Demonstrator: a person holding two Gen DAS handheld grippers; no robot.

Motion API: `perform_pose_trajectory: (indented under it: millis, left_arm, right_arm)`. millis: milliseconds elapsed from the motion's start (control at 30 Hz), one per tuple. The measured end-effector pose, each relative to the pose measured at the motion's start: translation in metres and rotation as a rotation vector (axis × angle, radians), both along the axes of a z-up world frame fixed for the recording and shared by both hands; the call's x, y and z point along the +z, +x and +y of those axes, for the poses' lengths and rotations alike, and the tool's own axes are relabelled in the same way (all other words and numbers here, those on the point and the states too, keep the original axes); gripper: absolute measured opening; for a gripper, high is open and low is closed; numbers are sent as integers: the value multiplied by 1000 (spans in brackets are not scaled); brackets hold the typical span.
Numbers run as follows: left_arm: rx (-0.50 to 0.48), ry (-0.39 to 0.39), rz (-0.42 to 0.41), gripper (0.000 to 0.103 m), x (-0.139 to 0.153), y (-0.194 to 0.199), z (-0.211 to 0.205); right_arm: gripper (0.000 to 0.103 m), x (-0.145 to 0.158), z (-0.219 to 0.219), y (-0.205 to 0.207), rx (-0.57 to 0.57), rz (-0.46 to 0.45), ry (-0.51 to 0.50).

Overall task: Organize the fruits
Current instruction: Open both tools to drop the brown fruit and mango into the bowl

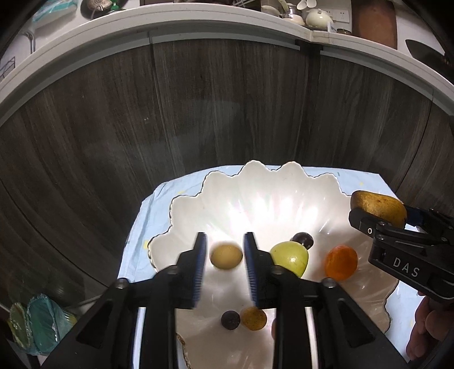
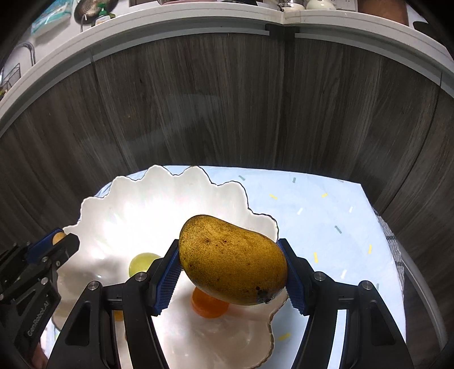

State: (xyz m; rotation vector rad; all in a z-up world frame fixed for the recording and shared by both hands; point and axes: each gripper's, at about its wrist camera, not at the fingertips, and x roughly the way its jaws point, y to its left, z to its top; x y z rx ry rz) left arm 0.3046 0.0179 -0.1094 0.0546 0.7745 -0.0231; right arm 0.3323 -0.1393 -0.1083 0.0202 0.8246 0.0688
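Observation:
A white shell-shaped plate (image 1: 255, 198) holds several fruits: a green one (image 1: 290, 257), an orange (image 1: 340, 262), a dark plum (image 1: 303, 239), and two small ones, dark (image 1: 230, 320) and amber (image 1: 253, 318). My left gripper (image 1: 225, 235) hovers low over the plate. A small tan fruit (image 1: 226, 256) sits between its blue pads, with a thin gap on each side. My right gripper (image 2: 228, 244) is shut on a speckled yellow mango (image 2: 232, 259), held above the plate's right part, over the orange (image 2: 210, 308). The left wrist view shows that mango (image 1: 377, 205) at the right edge.
The plate rests on a light blue patterned cloth (image 2: 326, 227) over a small table. Dark wood cabinet fronts (image 1: 227, 113) stand close behind, under a white counter edge (image 1: 198, 25). A teal glass object (image 1: 37, 323) lies low at the left. A hand (image 1: 425, 326) grips the right tool.

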Motion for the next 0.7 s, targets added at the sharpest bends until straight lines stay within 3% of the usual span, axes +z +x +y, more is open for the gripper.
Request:
perform_pose_trajectory:
  millis: [133,233,333,400,533,700]
  left_arm:
    - [7,-1,1,54,1,-2,0]
    - [14,7,-7,62,3,-4,0]
    - [19,10,-9,71,4,-7,1]
    - [22,12,-13,73,6,-9,1]
    - [29,10,-16,82,9,-12,1]
    - [33,7,-34,85,19,-21,2]
  right_arm:
    - [66,-2,1,0,3,17,2]
    - [67,-3,-1,0,-7,28,3]
    - [76,-1,-4,-3,-21,15,9]
    - [84,3,-4,-5,-26,-7,-2]
    - [84,13,-4,-10,-27,-35,-13]
    - [86,24,-5,-19,-34,-67,-17]
